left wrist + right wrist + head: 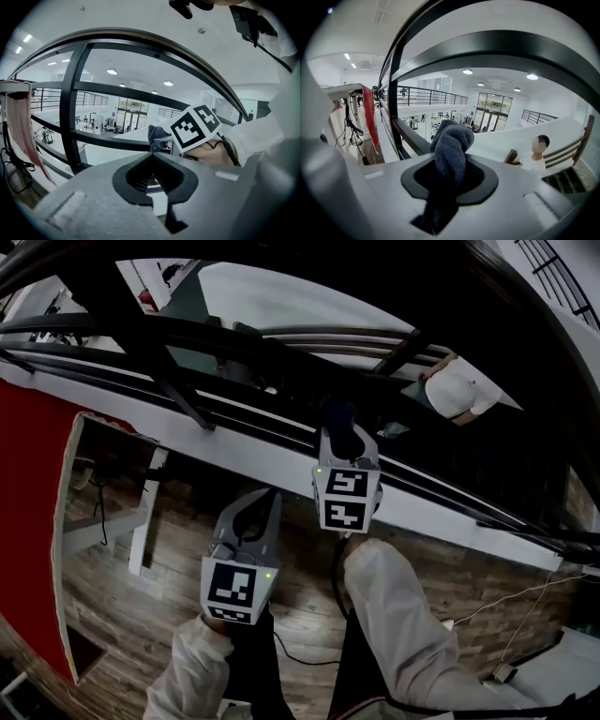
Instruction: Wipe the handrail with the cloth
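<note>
Right gripper view: right claw (449,178) pinches cloth (451,140); left claw (151,163) closed, empty.

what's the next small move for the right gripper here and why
Probably lift the right gripper a little so the cloth presses against the handrail. Its jaws are shut on the cloth, whose bunched end sticks out in front. In the right gripper view the thick dark rail curves above the cloth with a gap between, so no contact shows.
</note>
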Tool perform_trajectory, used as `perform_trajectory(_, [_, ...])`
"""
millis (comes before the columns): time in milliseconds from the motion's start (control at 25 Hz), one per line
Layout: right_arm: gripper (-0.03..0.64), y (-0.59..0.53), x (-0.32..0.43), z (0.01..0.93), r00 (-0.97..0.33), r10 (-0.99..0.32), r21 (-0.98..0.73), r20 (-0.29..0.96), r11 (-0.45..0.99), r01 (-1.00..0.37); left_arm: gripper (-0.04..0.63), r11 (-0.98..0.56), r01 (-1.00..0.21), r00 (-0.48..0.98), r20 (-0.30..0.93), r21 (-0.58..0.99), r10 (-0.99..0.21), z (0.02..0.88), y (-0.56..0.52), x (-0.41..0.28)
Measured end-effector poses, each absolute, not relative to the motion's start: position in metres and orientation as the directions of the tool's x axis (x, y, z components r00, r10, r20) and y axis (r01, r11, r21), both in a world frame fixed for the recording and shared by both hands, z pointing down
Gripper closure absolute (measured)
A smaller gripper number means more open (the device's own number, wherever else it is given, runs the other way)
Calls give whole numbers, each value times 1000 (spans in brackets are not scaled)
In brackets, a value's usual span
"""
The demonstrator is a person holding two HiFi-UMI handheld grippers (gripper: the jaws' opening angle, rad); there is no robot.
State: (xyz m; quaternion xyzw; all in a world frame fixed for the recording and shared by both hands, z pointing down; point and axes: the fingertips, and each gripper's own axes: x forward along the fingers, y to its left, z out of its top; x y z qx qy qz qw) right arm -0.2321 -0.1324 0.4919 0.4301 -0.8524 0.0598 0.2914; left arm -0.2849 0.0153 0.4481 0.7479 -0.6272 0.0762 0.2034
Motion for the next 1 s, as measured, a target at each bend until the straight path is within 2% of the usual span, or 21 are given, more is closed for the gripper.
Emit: perform_trajectory(1000, [526, -159, -50, 490, -368, -747, 138, 554, 518, -844, 592, -315, -922, 382, 385, 227, -840, 444, -32, -107])
